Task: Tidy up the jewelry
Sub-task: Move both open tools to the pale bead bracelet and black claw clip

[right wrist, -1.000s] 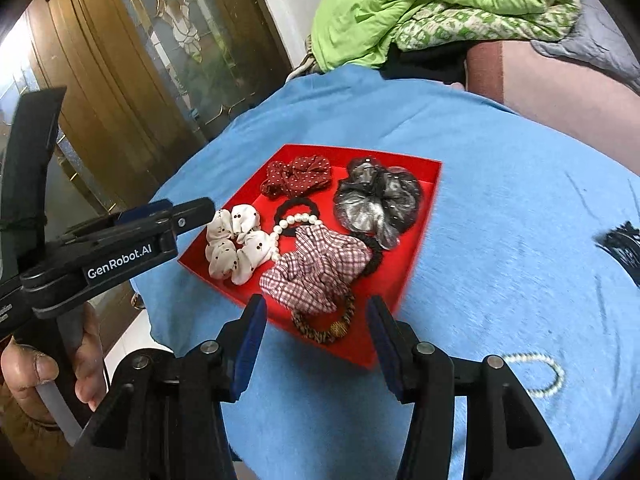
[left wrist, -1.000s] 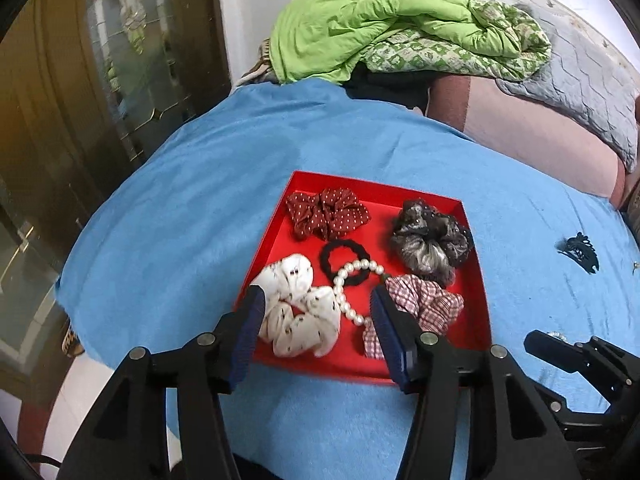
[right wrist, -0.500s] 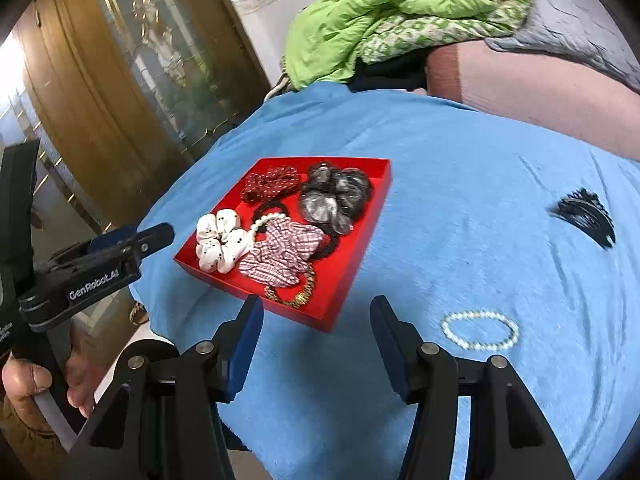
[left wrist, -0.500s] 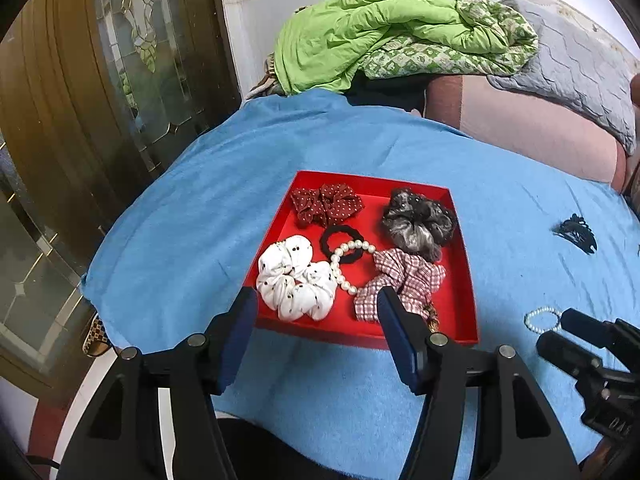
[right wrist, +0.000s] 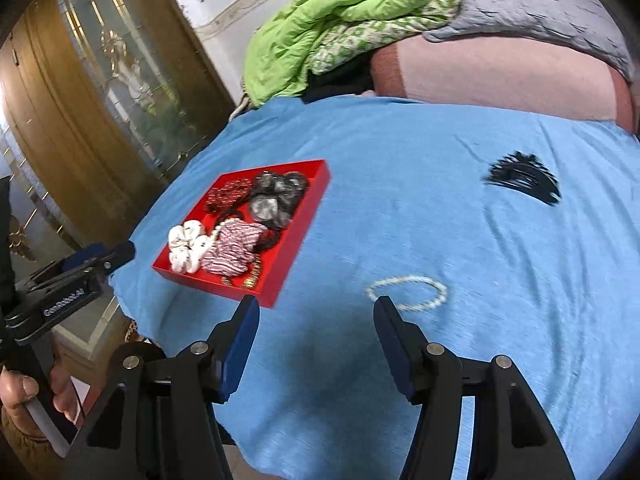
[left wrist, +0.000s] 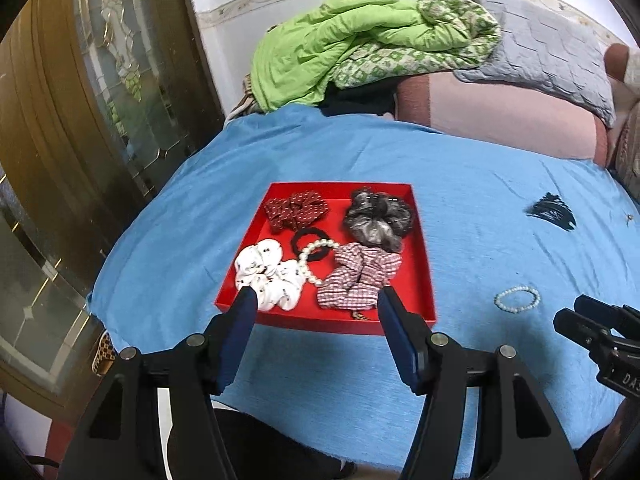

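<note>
Red tray (left wrist: 422,264) nearly full; pearl bracelet (right wrist: 406,291) and black claw clip (right wrist: 520,178) wait outside. Right gripper (right wrist: 316,322) fingers, just opening wider, empty, bracelet at one o'clock. Left gripper (left wrist: 314,314) released too.

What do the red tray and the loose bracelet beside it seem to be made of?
Red tray: probably cardboard or thin plastic, matte, with thin straight walls and sharp corners. Loose bracelet: small round pale beads with a soft shine, pearl-like; real or imitation cannot be told.

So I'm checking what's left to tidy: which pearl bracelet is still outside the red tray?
The pearl bracelet lying alone on the blue cloth, just ahead of the right gripper; the other pearl bracelet lies inside the red tray.
</note>
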`<action>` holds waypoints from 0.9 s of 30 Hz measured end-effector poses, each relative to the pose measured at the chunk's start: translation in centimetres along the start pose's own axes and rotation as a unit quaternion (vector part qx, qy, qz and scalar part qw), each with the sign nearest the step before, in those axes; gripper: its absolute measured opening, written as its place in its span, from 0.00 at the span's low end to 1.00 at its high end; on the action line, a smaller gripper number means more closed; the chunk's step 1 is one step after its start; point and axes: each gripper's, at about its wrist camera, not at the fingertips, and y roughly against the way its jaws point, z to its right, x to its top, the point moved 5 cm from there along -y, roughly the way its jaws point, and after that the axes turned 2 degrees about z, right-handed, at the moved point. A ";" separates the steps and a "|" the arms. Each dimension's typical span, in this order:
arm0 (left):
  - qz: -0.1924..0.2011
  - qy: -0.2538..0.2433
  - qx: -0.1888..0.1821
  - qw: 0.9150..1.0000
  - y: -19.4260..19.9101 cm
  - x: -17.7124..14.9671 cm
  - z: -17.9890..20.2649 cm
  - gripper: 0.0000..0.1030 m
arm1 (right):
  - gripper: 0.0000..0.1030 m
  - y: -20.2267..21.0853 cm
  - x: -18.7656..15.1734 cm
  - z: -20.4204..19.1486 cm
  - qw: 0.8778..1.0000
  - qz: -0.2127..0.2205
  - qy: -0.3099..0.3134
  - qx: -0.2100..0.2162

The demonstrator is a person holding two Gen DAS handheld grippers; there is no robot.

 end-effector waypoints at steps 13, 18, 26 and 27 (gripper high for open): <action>0.008 -0.035 -0.043 0.998 1.6 0.1 3.7 0.60 | 0.63 2.7 -2.4 7.7 0.997 -0.005 -0.027 -0.068; -0.017 -0.057 -0.089 0.994 0.3 -0.4 7.7 0.60 | 0.63 4.1 -3.1 12.6 0.992 -0.004 -0.067 -0.102; -0.029 -0.123 -0.147 0.981 -1.5 -1.5 15.4 0.60 | 0.63 4.6 -3.1 16.3 0.987 0.001 -0.108 -0.114; -0.026 -0.131 -0.153 0.979 -1.7 -1.6 16.2 0.60 | 0.63 4.4 -3.1 16.6 0.987 0.000 -0.112 -0.113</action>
